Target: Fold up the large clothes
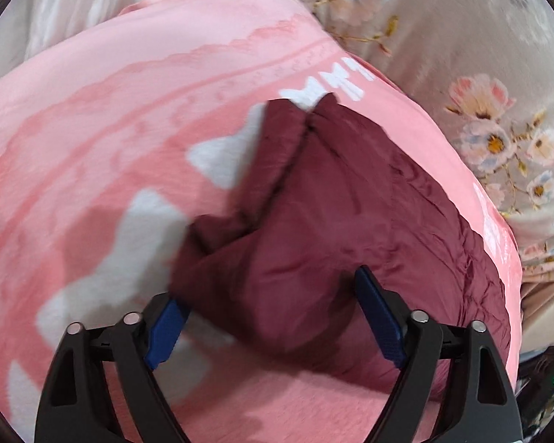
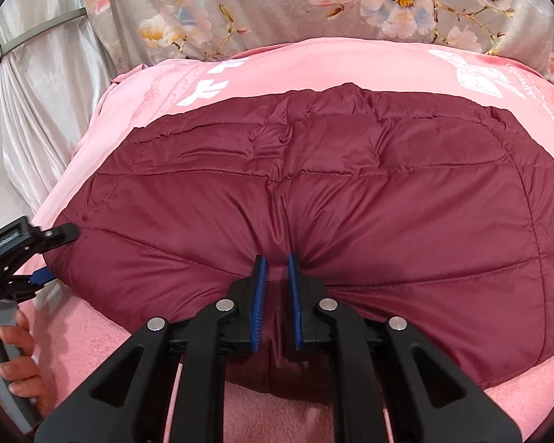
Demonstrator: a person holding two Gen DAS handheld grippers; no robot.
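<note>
Puffy maroon quilted nylon jacket (image 2: 351, 184) on fleecy pink printed blanket (image 2: 158, 85), right gripper (image 2: 277, 258) pinching its hem, left gripper (image 1: 273, 295) wide apart astride its corner, gripping nothing.

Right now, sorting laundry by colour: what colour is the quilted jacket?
Maroon jacket, clearest in the right wrist view.

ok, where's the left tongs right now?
Left tongs sit at the far left edge of the right wrist view, at the maroon jacket's left corner on the pink blanket.

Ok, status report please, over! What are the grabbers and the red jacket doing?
Right gripper shut on jacket hem. Left gripper open at jacket's corner. Jacket on pink blanket. Nothing in the way.
</note>
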